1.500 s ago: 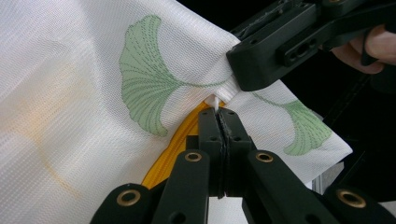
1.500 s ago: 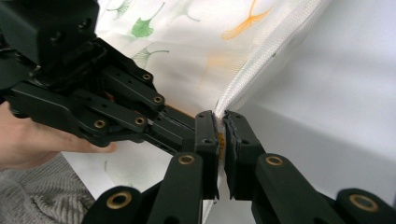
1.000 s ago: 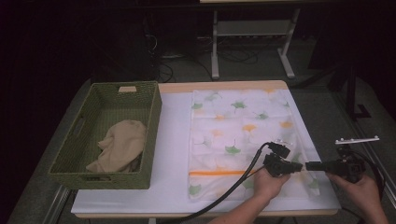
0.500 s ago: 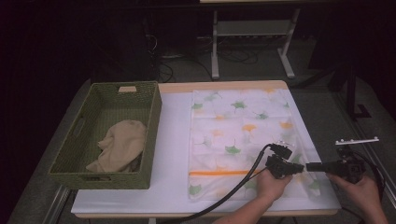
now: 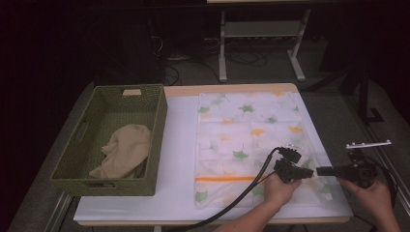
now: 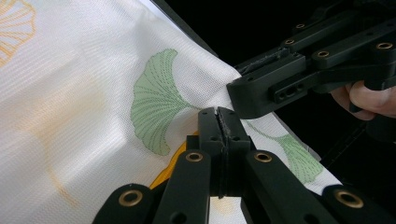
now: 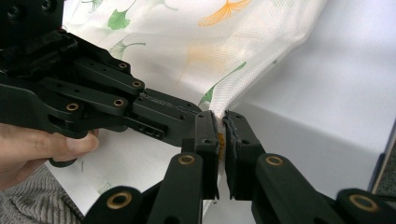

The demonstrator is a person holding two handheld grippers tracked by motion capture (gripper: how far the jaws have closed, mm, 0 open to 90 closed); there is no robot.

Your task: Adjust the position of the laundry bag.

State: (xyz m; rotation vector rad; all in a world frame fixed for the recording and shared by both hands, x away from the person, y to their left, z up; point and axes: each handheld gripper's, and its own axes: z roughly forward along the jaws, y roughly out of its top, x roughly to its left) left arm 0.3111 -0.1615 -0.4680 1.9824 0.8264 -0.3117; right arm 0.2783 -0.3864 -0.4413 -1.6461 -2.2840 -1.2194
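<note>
Change since a second ago: almost nothing; both hands sit at the same near right corner of the cloth, and the left gripper's jaws have finished closing.
Cloth: a white cloth point(image 5: 251, 145) printed with green and orange leaves lies spread flat on the right half of the table point(image 5: 179, 145); an orange stripe runs across it near the person's edge.
Left gripper: the left gripper point(image 6: 219, 122) is clamped tight on the cloth's edge at the near right corner, jaws pressed together on the fabric.
Right gripper: the right gripper point(image 7: 220, 133) pinches the same edge just beside the left one, a sliver of orange hem between its jaws.
Basket: a green woven basket point(image 5: 77, 140) stands left of the cloth, apart from it, with a crumpled beige cloth point(image 5: 125, 150) inside.
Step in hand: likely securing the corner to begin a fold.
Next move: probably lifting the corner and carrying it across the cloth, keeping both pinches firm so the thin fabric does not slip.
</note>
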